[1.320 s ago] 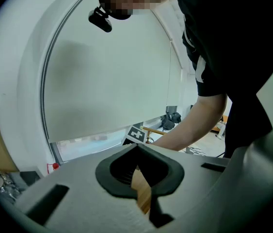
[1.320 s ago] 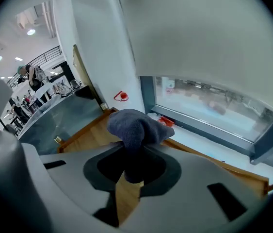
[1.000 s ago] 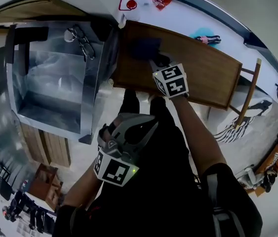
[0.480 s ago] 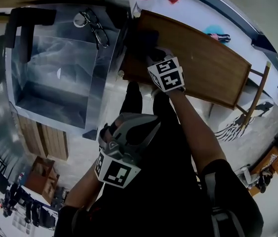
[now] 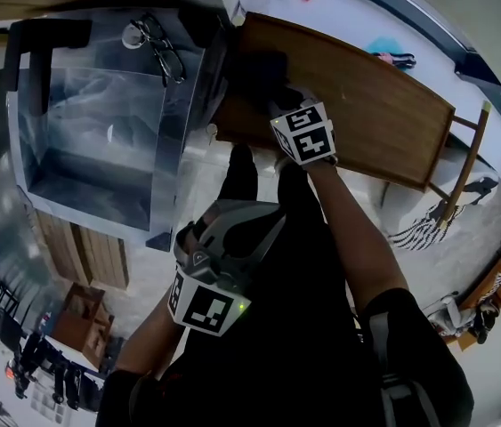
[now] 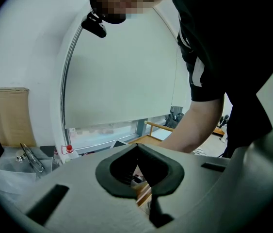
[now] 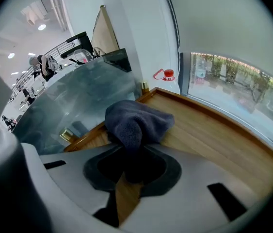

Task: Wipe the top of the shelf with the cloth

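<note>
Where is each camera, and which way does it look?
Head view: on the person's head, looking down at the shelf; the right arm, left tool and right tool show.
Left gripper view: on the left tool, shut, empty, facing the window; the right arm shows.
Right gripper view: on the right tool, looking along the shelf at the cloth it grips.
Shared: head and right gripper views both show cloth and shelf.

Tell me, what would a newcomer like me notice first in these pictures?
Probably the dark cloth, bunched up and pinched in the right gripper on the wooden shelf top, near its left end. Next come the black-and-white marker cubes on both grippers in the head view. The left gripper is held low, shut and empty.
</note>
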Demonstrator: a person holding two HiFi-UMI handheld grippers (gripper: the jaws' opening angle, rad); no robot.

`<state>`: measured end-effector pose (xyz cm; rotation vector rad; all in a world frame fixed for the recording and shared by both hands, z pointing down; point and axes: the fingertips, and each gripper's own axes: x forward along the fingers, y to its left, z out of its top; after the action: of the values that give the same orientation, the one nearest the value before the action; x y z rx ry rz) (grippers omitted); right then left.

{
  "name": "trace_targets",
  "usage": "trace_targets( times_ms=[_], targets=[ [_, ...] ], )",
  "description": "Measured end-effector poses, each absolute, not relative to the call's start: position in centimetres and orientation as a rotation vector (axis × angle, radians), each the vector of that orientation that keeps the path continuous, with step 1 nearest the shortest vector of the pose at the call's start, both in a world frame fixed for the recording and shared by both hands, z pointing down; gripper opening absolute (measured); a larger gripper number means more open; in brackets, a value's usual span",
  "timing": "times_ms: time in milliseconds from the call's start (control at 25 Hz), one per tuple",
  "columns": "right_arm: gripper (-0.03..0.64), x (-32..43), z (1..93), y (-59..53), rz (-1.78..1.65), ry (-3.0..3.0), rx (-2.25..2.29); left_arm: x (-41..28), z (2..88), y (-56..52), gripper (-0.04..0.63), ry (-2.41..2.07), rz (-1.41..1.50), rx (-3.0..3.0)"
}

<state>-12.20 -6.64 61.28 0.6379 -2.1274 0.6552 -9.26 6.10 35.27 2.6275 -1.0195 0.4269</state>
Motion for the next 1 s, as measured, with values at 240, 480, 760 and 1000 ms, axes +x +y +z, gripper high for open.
trace_targets(
  times_ms=[240, 480, 760, 1000],
  targets=[
    [0.061, -8.5, 61.6, -6.5, 0.680, -2.107, 0.686, -6.9, 35.2, 6.0, 0.018, -0.968, 0.446, 2.652],
    [0.061, -4.0, 61.8, -6.3, 0.701, -2.079, 0.740, -3.6, 34.7, 6.0, 0.018, -0.910, 0.460, 2.696],
    [0.061, 1.7, 61.9, -6.2, 0.736, -2.046, 0.813, 0.3, 34.7, 6.2, 0.019, -0.835, 0.490, 2.726],
    [0.062, 6.5, 61.9, -6.1, 0.765, -2.020, 0.881, 3.7, 34.6, 6.2, 0.018, -0.771, 0.508, 2.755]
  ],
)
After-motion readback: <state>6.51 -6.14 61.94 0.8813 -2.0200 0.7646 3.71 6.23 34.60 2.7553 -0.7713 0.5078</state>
